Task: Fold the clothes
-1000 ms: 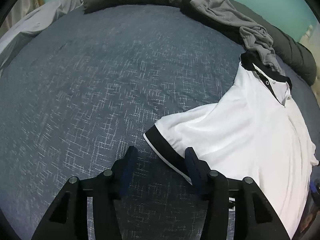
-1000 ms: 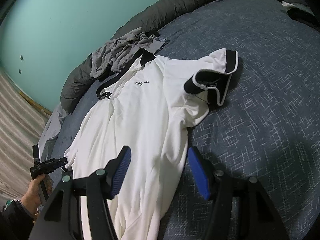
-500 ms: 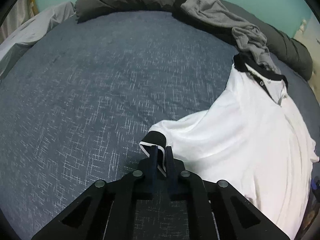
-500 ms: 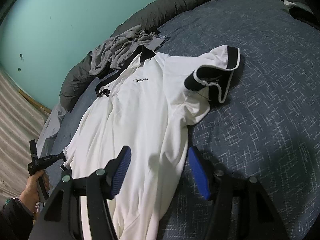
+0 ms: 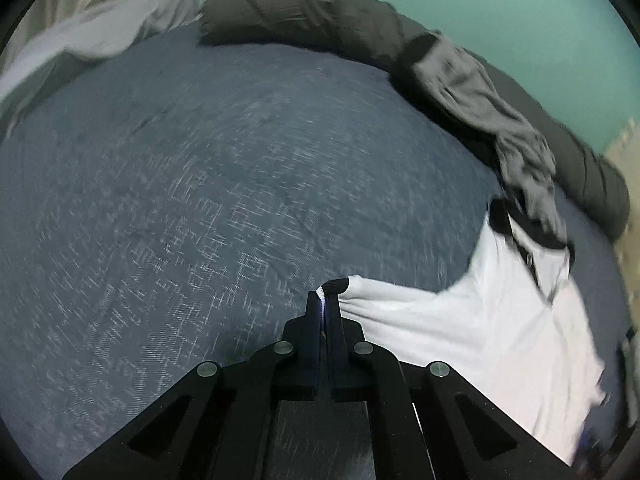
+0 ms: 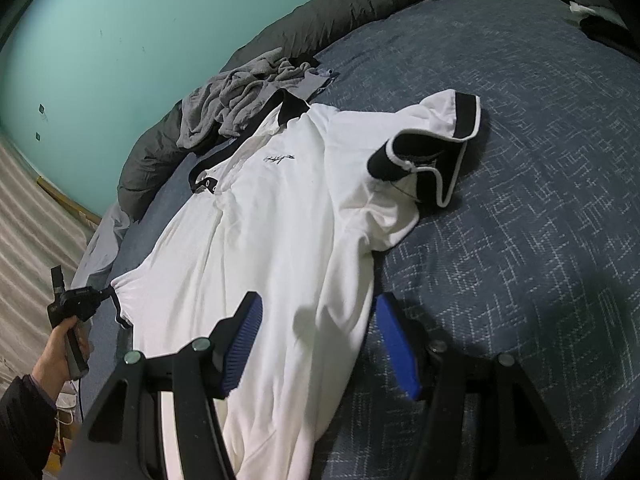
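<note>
- Pinching the sleeve cuff [image 5: 335, 286], the left gripper [image 5: 323, 308] has just closed its jaws fully on the fabric, which fans out right of the fingers.
- Right gripper [image 6: 316, 344] hangs about half open and empty, the shirt [image 6: 276, 216] on the bed [image 6: 520, 240] just beyond its fingers.
- Best to draw the sleeve flat across the chest, avoiding bunching.

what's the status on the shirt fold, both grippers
Left gripper shut on the sleeve cuff, pulling it taut. Right gripper open over the white polo shirt, lower body, holding nothing. Grey garment touching the collar; otherwise nothing in the way.
</note>
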